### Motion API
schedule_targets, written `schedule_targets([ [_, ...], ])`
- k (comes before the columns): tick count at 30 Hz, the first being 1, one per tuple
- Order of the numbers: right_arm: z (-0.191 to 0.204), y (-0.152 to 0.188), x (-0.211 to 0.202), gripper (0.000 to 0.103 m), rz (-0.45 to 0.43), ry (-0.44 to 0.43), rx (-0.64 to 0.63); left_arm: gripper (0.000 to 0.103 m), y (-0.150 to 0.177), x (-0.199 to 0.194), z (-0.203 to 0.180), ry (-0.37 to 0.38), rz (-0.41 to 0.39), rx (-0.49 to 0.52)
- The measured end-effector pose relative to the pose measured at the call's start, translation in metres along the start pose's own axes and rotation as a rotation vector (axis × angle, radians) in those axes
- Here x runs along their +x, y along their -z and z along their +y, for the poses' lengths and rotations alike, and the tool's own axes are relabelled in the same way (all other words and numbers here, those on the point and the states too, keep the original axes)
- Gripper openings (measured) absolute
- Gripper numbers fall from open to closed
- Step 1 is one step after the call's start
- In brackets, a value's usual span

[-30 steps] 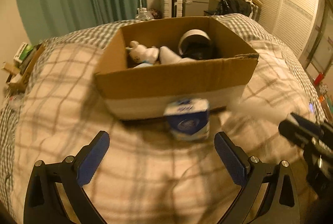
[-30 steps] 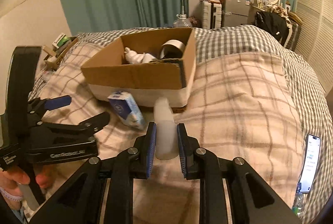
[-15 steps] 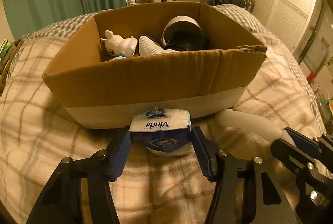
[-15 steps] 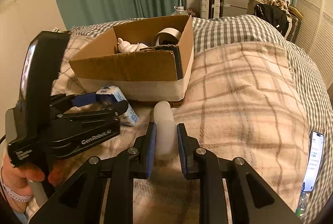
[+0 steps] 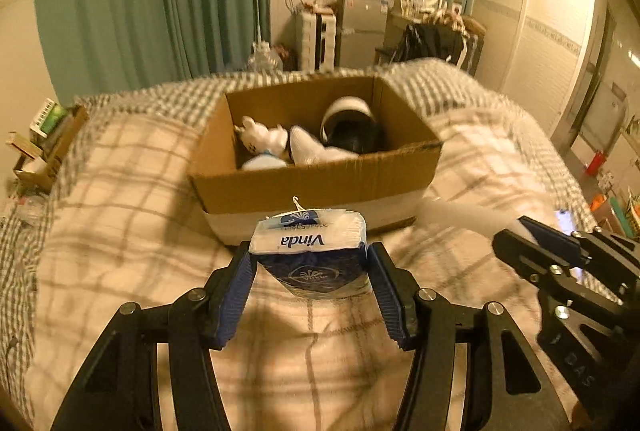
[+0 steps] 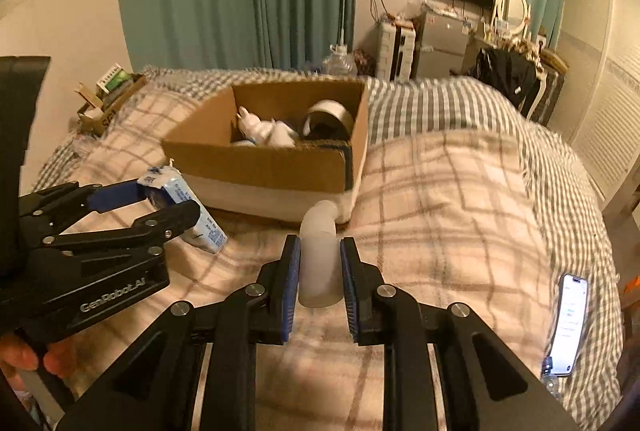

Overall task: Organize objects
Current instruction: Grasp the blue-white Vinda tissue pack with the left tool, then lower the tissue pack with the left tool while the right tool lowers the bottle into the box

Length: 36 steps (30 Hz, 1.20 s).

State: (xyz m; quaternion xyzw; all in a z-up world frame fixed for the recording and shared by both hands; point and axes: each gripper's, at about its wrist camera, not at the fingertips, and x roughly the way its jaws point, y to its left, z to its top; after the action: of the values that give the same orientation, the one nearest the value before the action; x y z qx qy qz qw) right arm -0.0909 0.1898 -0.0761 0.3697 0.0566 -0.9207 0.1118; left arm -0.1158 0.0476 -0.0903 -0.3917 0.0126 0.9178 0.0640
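Note:
My left gripper (image 5: 308, 271) is shut on a blue and white Vinda tissue pack (image 5: 310, 255) and holds it above the bed, just in front of the cardboard box (image 5: 316, 183). It also shows in the right wrist view (image 6: 160, 201) with the tissue pack (image 6: 188, 209). My right gripper (image 6: 320, 271) is shut on a white plastic bottle (image 6: 320, 255), lifted in front of the box (image 6: 272, 167). The bottle (image 5: 464, 217) shows blurred in the left wrist view. The box holds a white toy figure (image 5: 262, 139), a tape roll (image 5: 350, 117) and other white items.
A checked blanket (image 6: 448, 199) covers the bed. A phone (image 6: 570, 319) lies at the bed's right edge. A small crate with books (image 5: 44, 143) stands left of the bed. Curtains, a fridge and a wardrobe line the far walls.
My left gripper closed on the tissue pack and lifted it off the bed. My right gripper rose with the bottle. Both views now look down from higher up.

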Motion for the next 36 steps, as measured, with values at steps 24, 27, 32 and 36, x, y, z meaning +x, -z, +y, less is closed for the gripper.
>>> schedule_targets([
  [24, 0.031, -0.104, -0.060, 0.019, -0.214, 0.042, -0.122, 0.057, -0.088, -0.069, 0.010, -0.043, -0.191, 0.047],
  [27, 0.031, -0.125, -0.050, 0.019, -0.220, 0.014, -0.118, 0.057, -0.102, -0.056, 0.012, -0.061, -0.186, 0.059],
  [32, 0.026, -0.156, -0.020, 0.019, -0.209, -0.027, -0.112, 0.057, -0.122, -0.026, 0.015, -0.062, -0.160, 0.060],
  [36, 0.022, -0.175, 0.010, 0.019, -0.182, -0.044, -0.121, 0.057, -0.130, 0.011, 0.016, -0.071, -0.124, 0.067],
])
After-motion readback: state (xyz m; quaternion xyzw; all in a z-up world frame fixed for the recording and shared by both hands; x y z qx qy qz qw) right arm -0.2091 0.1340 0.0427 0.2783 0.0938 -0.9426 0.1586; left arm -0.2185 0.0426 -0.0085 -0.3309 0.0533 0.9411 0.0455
